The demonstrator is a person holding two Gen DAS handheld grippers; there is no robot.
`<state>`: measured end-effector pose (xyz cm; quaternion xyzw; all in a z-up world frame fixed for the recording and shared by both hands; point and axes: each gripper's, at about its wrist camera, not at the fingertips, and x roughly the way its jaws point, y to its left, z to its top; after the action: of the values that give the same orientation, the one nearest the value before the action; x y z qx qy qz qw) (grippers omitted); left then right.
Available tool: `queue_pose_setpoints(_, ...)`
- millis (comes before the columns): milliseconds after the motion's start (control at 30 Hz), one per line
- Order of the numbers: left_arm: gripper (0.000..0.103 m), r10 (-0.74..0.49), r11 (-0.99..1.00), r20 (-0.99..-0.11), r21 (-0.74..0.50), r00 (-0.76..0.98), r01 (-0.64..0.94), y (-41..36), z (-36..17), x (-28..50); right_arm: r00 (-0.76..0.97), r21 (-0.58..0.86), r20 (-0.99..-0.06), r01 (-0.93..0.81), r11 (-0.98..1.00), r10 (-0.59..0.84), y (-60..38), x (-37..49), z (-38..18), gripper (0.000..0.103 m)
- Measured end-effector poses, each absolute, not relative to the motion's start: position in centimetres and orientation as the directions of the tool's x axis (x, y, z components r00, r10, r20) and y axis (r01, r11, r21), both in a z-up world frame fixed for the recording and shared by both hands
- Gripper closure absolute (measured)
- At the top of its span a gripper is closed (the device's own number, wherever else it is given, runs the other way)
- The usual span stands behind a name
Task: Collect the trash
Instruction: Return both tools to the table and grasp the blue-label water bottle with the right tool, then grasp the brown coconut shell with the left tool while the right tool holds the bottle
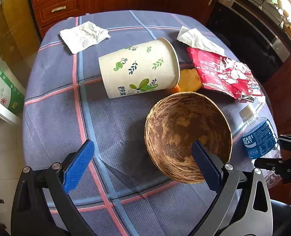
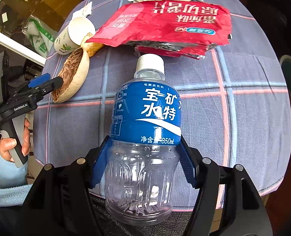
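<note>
Nearest: right tool (image 2: 143, 163) clamped on empty bottle (image 2: 143, 137), low on ribbed base; risk of slipping or crushing.
Left tool (image 1: 143, 163) open, one finger inside peel bowl (image 1: 188, 135); risk of tipping.
Farther on tabletop (image 1: 53, 118): cup (image 1: 139, 68) on side, wrapper (image 1: 224, 74), tissues (image 1: 84, 36).

The left gripper (image 1: 143, 157) hangs above the checked tablecloth (image 1: 53, 122) with its jaws spread wide; the left blue pad (image 1: 79, 164) is over bare cloth and the right pad sits inside the brown shell bowl (image 1: 186, 135). Beyond the bowl, a paper cup (image 1: 139, 68) lies on its side, its mouth against an orange peel (image 1: 189, 79), with a red snack bag (image 1: 222, 72) and two crumpled tissues (image 1: 83, 36) farther back. A blue-labelled bottle (image 1: 258, 135) shows at the right edge.
</note>
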<state>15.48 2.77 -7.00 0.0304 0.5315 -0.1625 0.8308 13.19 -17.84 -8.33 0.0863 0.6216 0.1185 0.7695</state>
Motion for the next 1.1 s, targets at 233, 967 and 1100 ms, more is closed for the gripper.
queue_pose_setpoints(233,0.004,-0.208,0.936,-0.906,-0.075,0.369,0.345,1.3,-8.2,15.6,0.199,0.256,-0.940,-0.116,0.960,0.275,-16.4,14.1,-8.2,0.040)
queue_pose_setpoints(967,0.084,-0.295,0.901,-0.871,-0.117,0.394,0.418,-0.5,-7.1,12.7,0.234,0.288,-0.922,-0.113,0.951,0.307,-17.1,14.3,-8.7,0.038)
queue_pose_setpoints(1100,0.082,-0.275,0.905,-0.878,-0.099,0.391,0.413,-0.8,-7.2,12.2,0.247,0.296,-0.917,-0.108,0.949,0.314,-16.9,14.4,-8.8,0.035)
